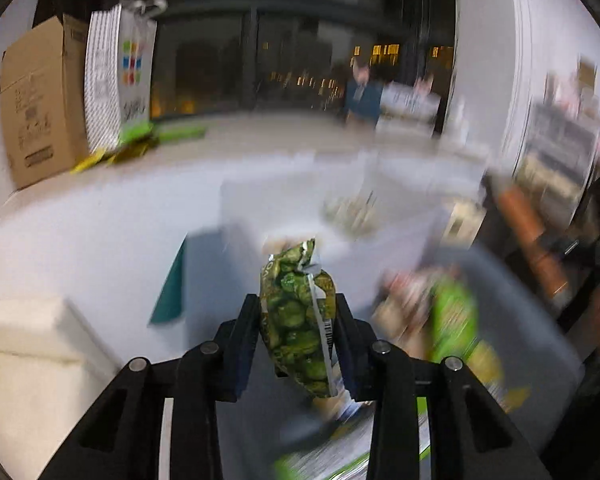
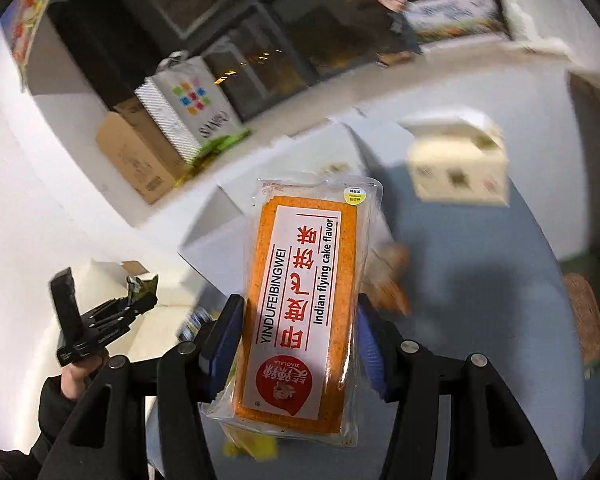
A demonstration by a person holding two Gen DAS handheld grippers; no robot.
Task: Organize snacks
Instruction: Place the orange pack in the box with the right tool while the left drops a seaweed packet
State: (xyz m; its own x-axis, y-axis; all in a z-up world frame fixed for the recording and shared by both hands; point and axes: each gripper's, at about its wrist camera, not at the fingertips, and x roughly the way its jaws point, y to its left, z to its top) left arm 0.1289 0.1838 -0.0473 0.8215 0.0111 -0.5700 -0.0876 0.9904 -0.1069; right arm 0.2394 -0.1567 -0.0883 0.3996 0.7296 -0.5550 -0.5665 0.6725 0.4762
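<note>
Two snacks are in your grip at once. Your left gripper (image 1: 298,336) has its jaws closed narrowly on a small green packet (image 1: 298,320), which stands upright between the pads, lifted clear above the grey bin (image 1: 540,344). Your right gripper (image 2: 300,340) has its jaws set wider, pressed on both long sides of an orange cake pack (image 2: 304,300) in clear wrap, its far end pointing away from you, also raised above that grey bin.

Inside the bin, below and to the right of the green packet, more snacks (image 1: 452,312) lie in a blurred heap of bright green and pale wrappers; you cannot tell how many. Beyond the bin sits a white box (image 2: 228,216) with open flaps, and farther beyond it, against the dark window, a brown carton (image 1: 40,104) and a paper bag (image 1: 132,68) with coloured squares, with a few green wrappers (image 1: 140,140) at the foot of that bag. To the left of the bin is a cream tray (image 1: 28,344).

Judging by this, sorting is only partly done: both held items still need placing, and the heap in the bin remains to be sorted.
</note>
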